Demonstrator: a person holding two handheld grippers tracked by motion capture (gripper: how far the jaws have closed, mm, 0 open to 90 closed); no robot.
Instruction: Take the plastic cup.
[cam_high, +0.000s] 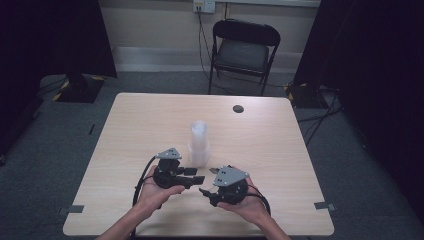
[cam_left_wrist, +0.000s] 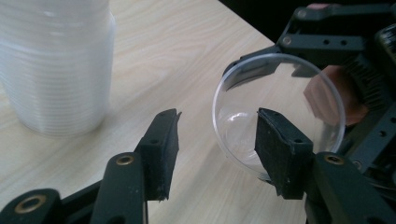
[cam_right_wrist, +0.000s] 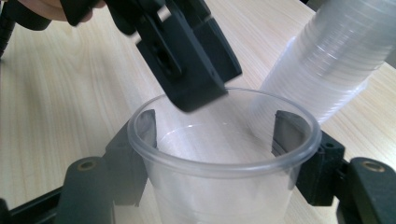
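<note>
A single clear plastic cup sits between the jaws of my right gripper, whose pads press on its outer wall, so the gripper is shut on it. The cup's open mouth faces my left gripper. That gripper's jaws stand apart: one pad lies across the cup's mouth and the other is clear of the rim on the table side. I cannot tell whether the nearer pad touches the cup. In the high view the left gripper and the right gripper meet near the table's front edge.
A tall stack of clear cups stands upright just behind both grippers, close to the left one. A small dark disc lies on the wooden table at the far side. A black folding chair stands beyond the table.
</note>
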